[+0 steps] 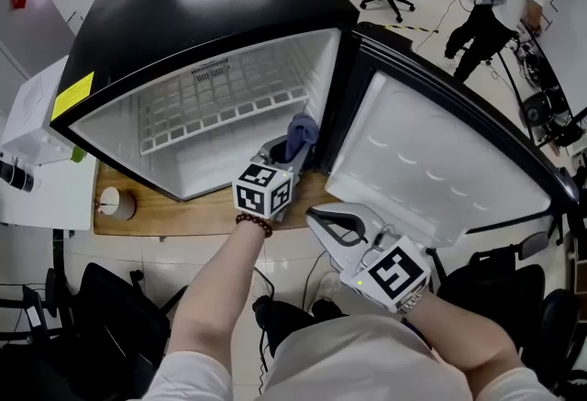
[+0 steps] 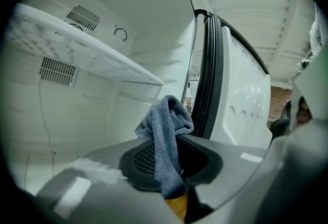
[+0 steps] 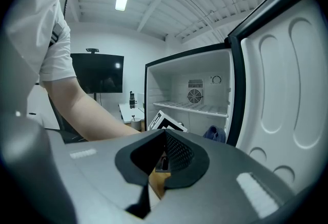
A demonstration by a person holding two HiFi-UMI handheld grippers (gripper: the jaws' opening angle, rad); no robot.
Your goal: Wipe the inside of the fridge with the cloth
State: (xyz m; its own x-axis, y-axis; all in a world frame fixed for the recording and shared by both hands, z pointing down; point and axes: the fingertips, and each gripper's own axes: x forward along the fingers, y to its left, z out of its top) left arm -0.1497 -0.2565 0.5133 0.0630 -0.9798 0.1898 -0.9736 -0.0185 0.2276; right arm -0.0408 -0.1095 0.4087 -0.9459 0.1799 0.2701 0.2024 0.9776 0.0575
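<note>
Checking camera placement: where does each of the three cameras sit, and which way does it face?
Head view: on the person's head, looking steeply down at the open fridge; left forearm, right forearm, left gripper and right gripper show.
Left gripper view: on the left gripper, facing into the fridge toward the shelf; its jaws grip the cloth.
Right gripper view: on the right gripper, outside, facing the fridge opening; shut empty jaws and the person's left forearm show.
Shared: all three show the cloth and shelf.
</note>
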